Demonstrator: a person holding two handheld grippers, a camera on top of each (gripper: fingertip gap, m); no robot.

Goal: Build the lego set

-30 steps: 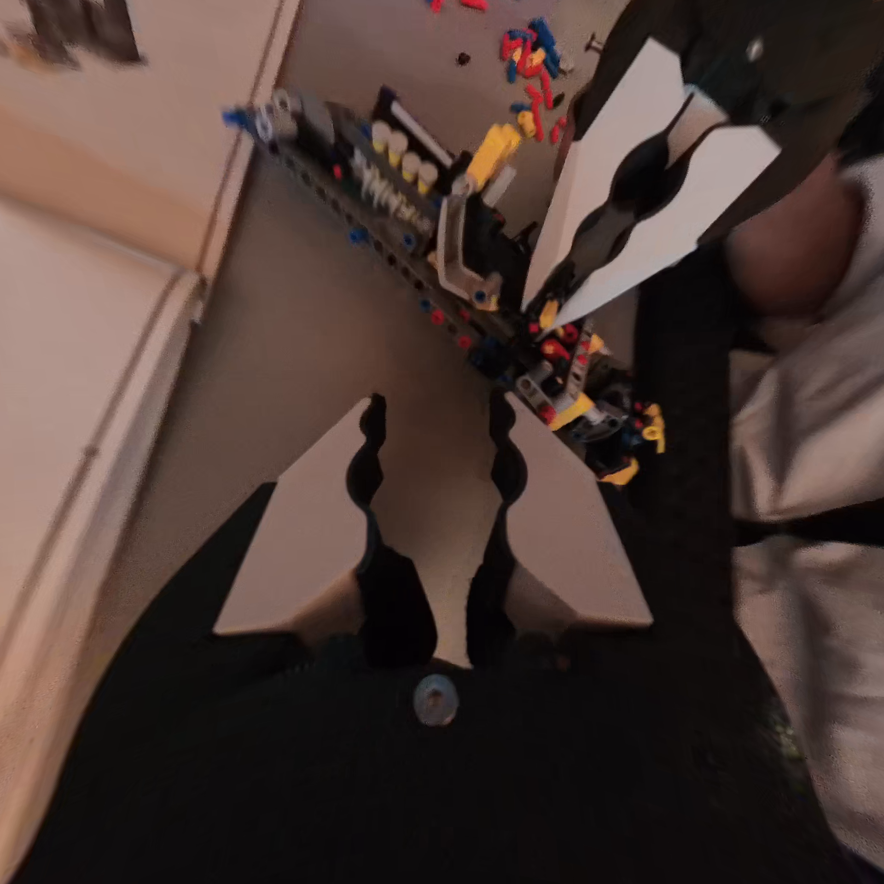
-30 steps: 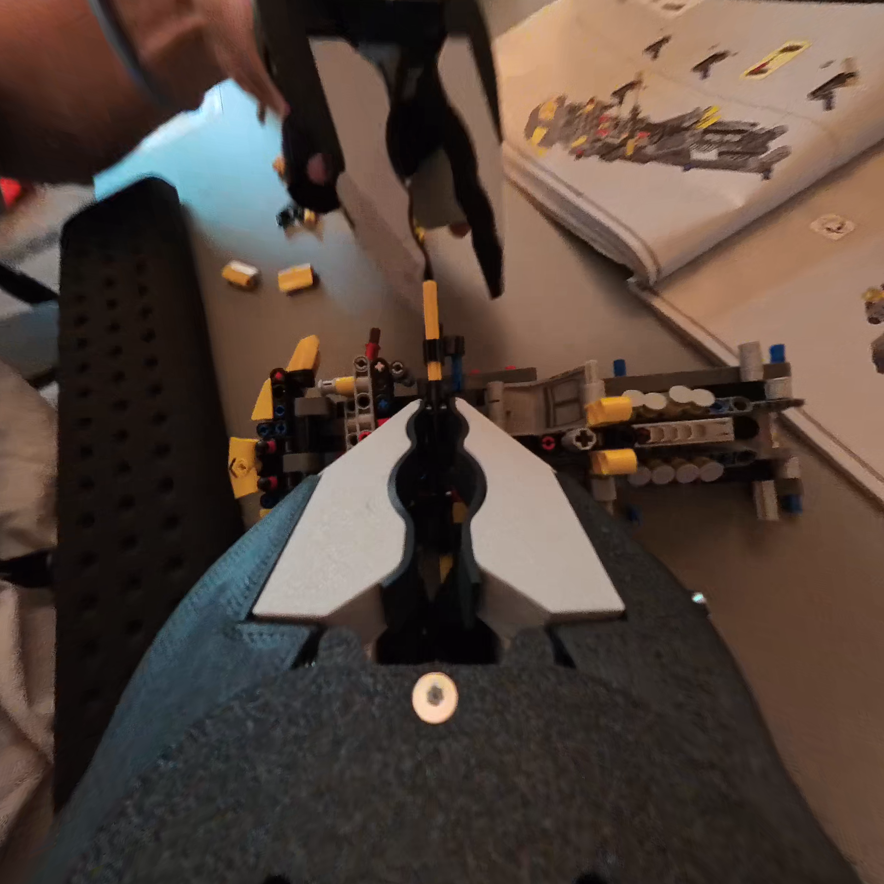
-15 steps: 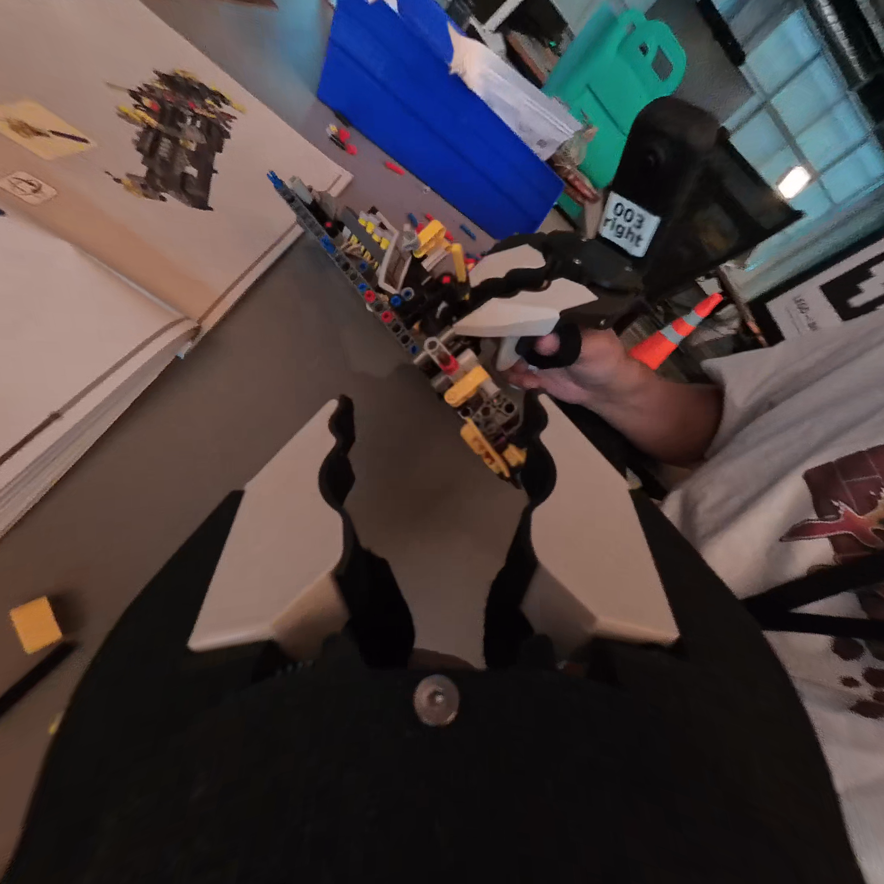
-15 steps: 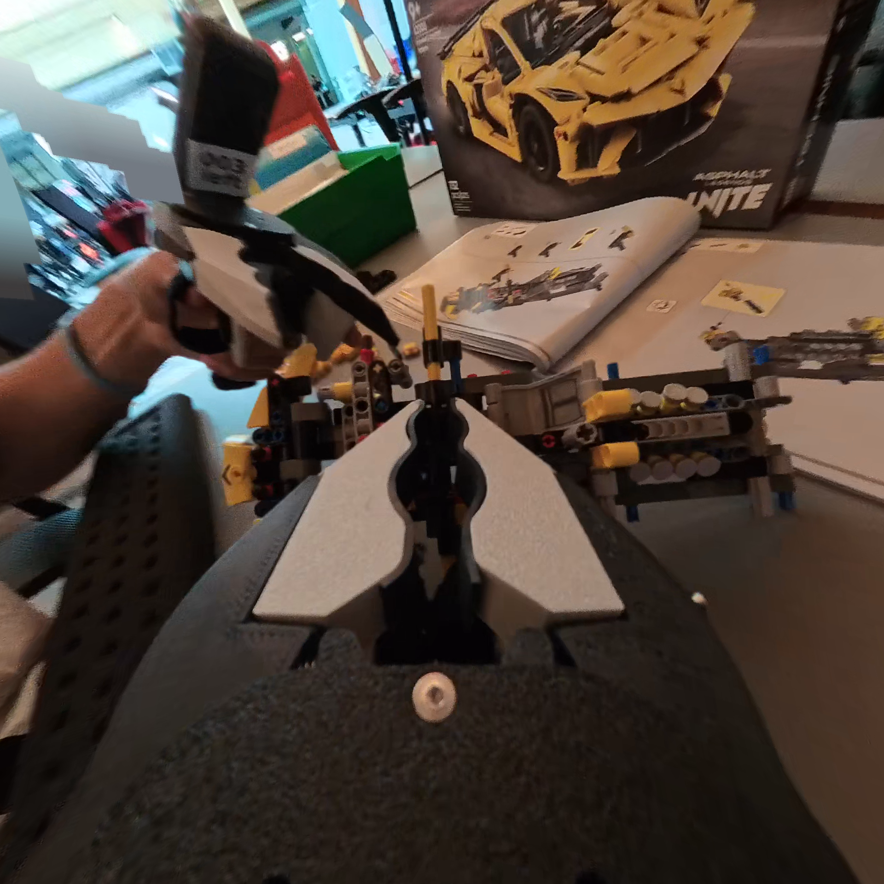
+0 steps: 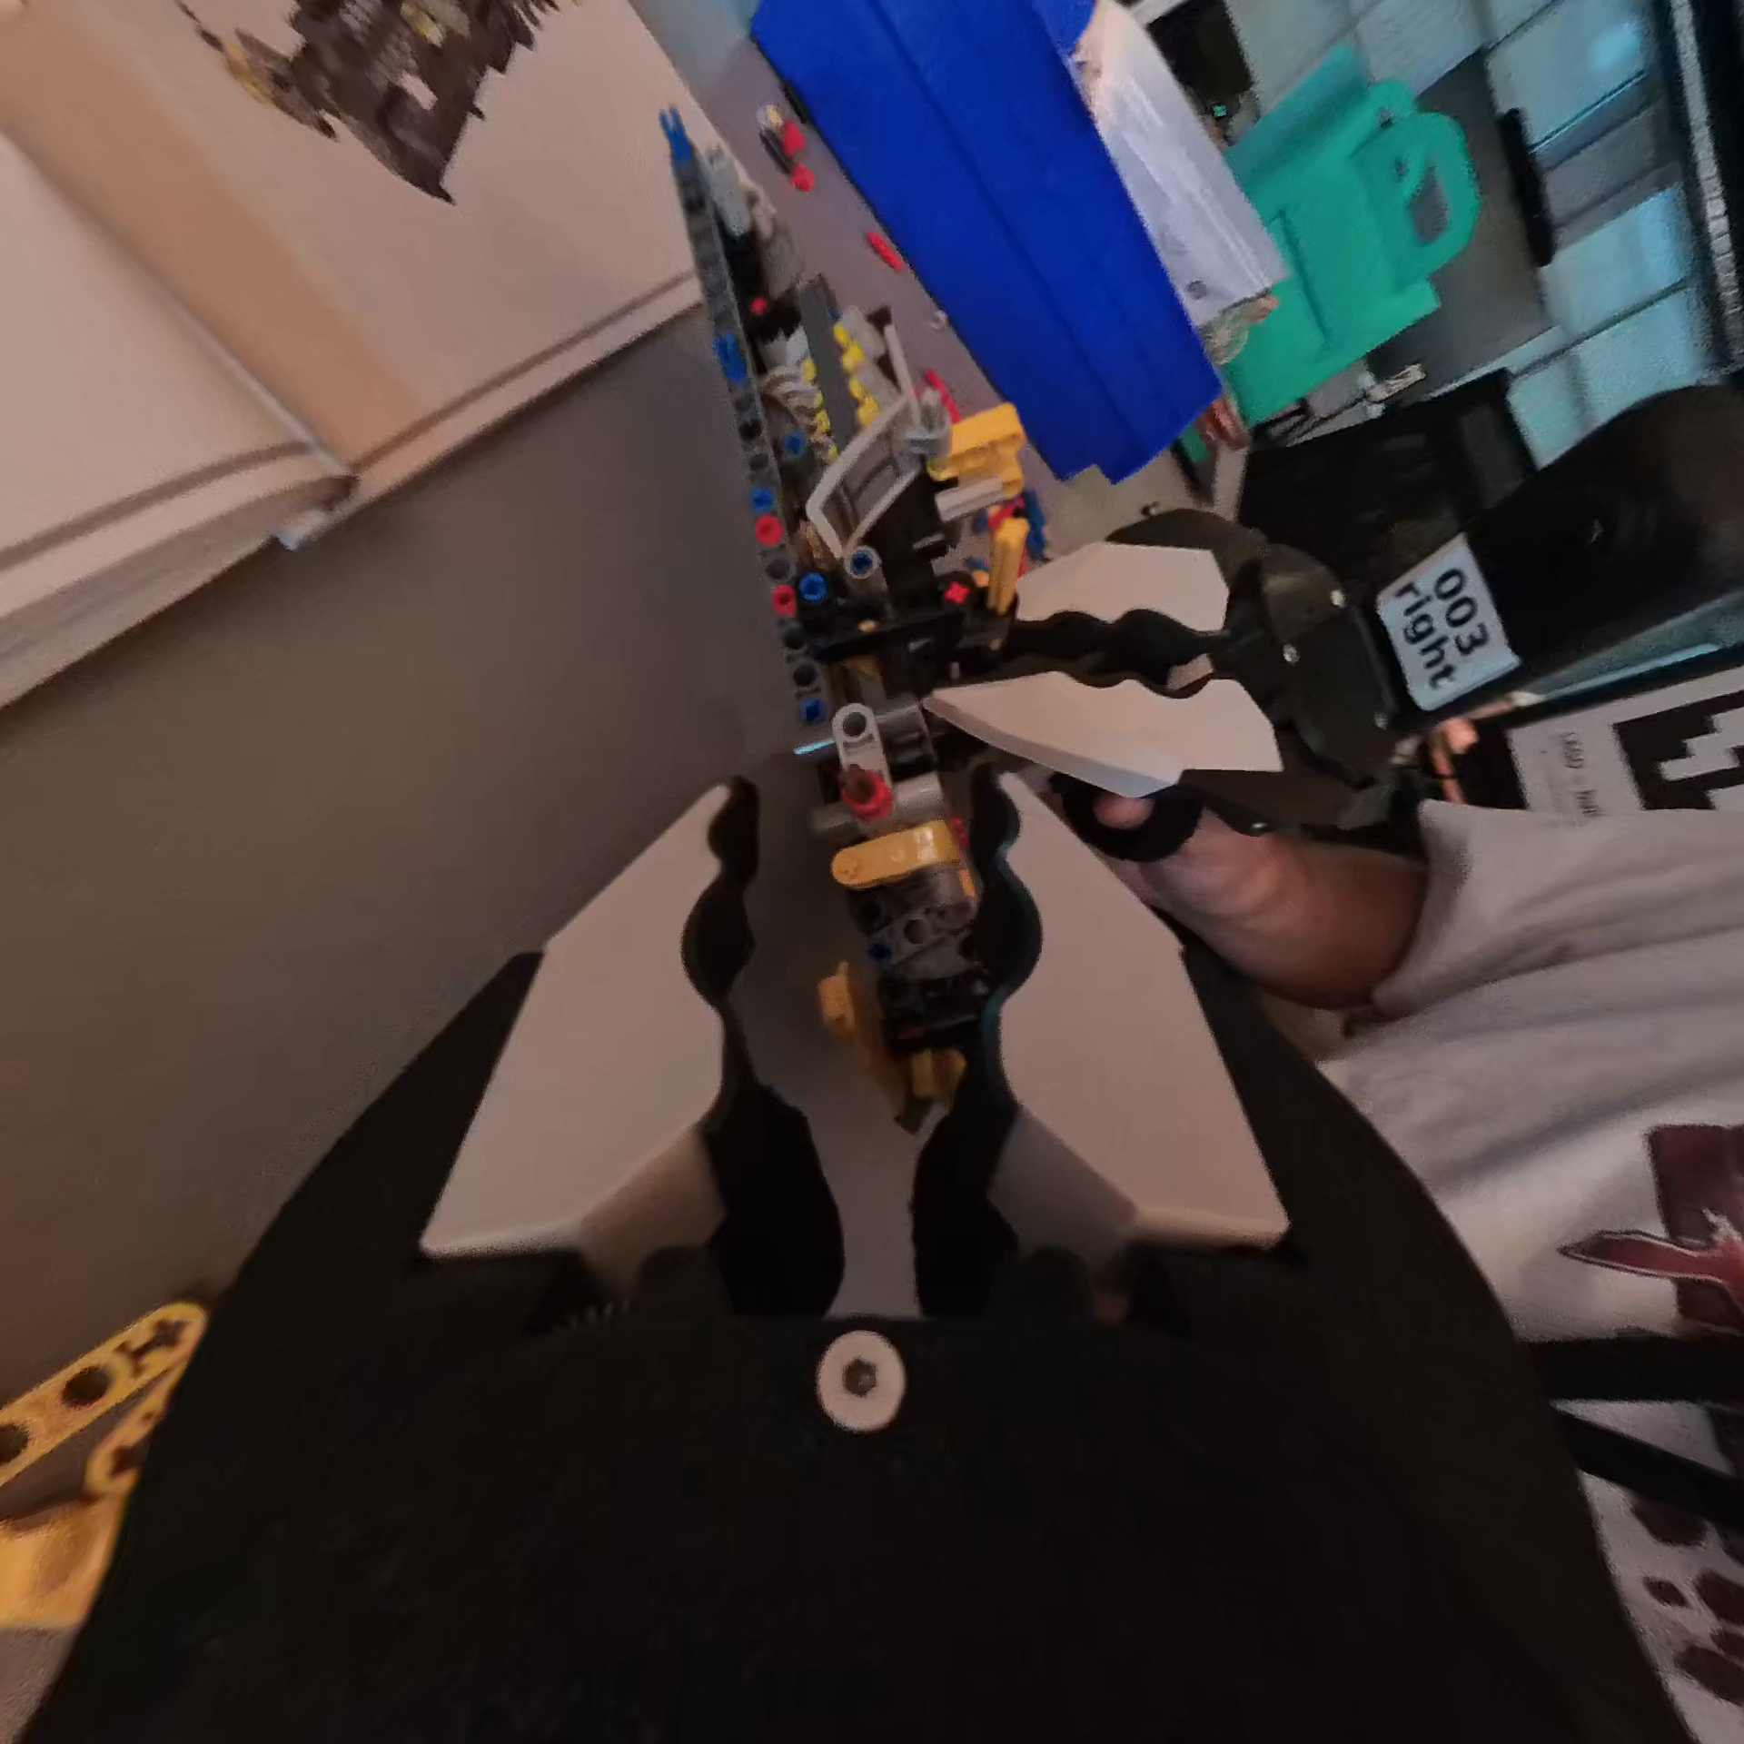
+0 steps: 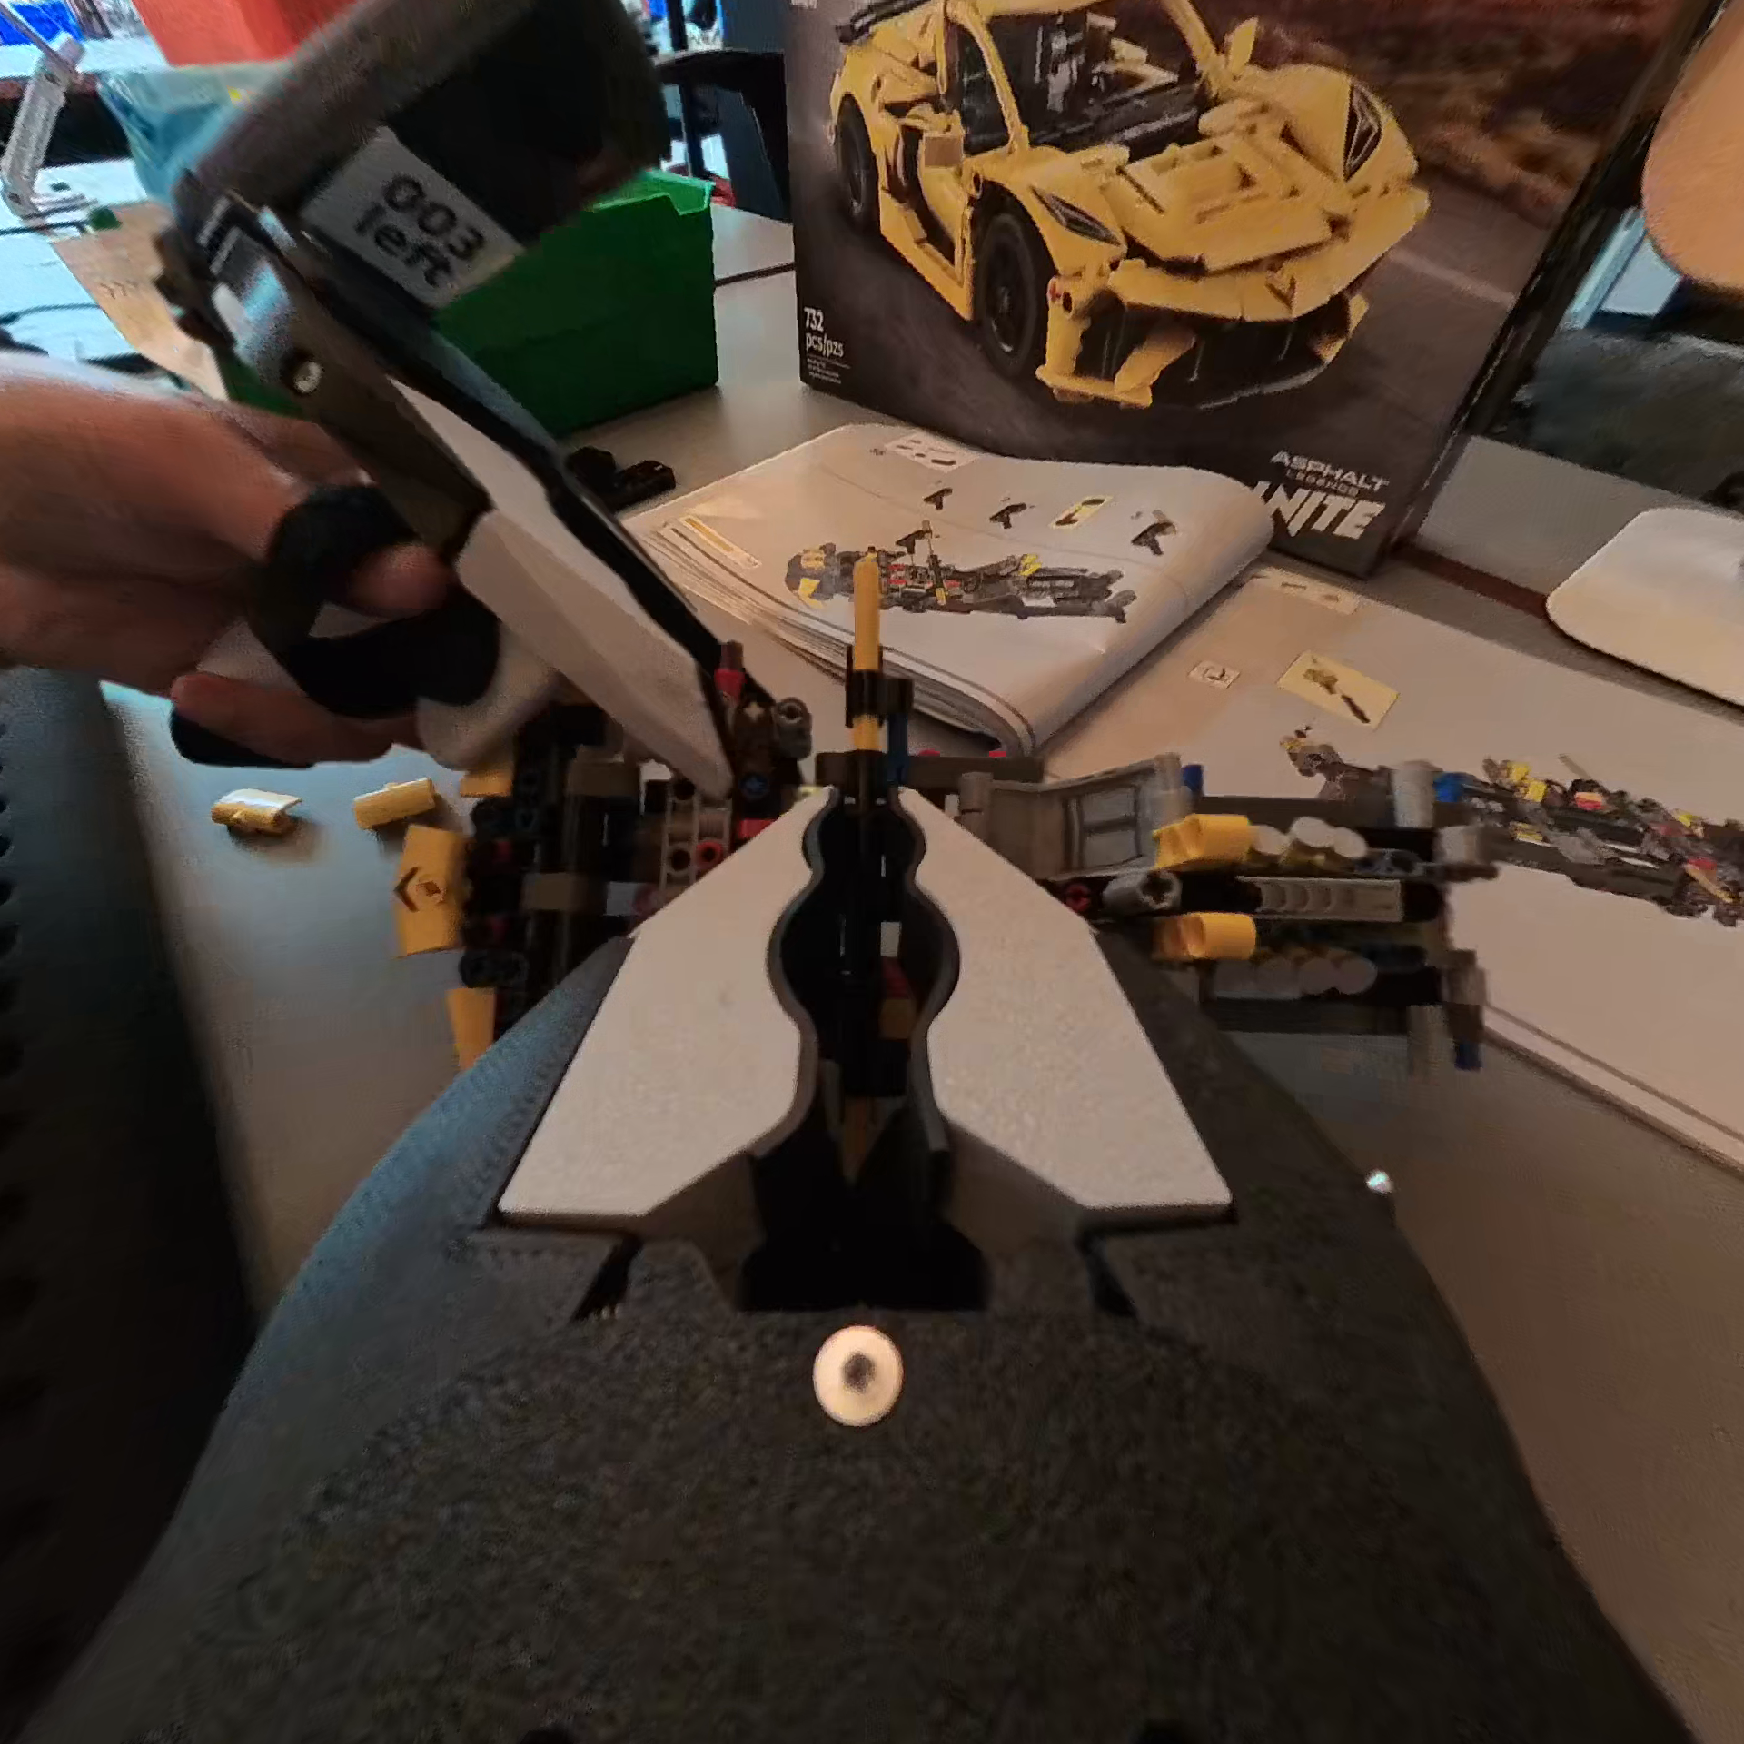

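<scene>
The long black and grey lego chassis (image 6: 1302, 897) with yellow parts is held over the table. My right gripper (image 6: 863, 802) is shut on its middle, just below an upright yellow axle (image 6: 863, 613). In the left wrist view the chassis (image 5: 830, 453) runs away from me, with the right gripper (image 5: 944, 679) clamped on it from the right. My left gripper (image 5: 863, 812) is open, and the near end of the chassis lies between its fingers, close to the right finger. The left gripper (image 6: 731, 755) shows in the right wrist view at the chassis' left end.
An open instruction booklet (image 6: 944, 566) and the set's box (image 6: 1132, 236) lie behind the chassis, with a green bin (image 6: 604, 302) at the back left. Loose yellow pieces (image 6: 255, 812) lie at the left. A blue bin (image 5: 991, 236) stands beyond the chassis. A yellow beam (image 5: 85, 1416) lies near left. The tips of both grippers are at nearly the same place.
My right gripper tilted up from looking down at the table, still shut on the chassis. My left gripper swung round and closed in, so the chassis' end now sits between its open fingers.
</scene>
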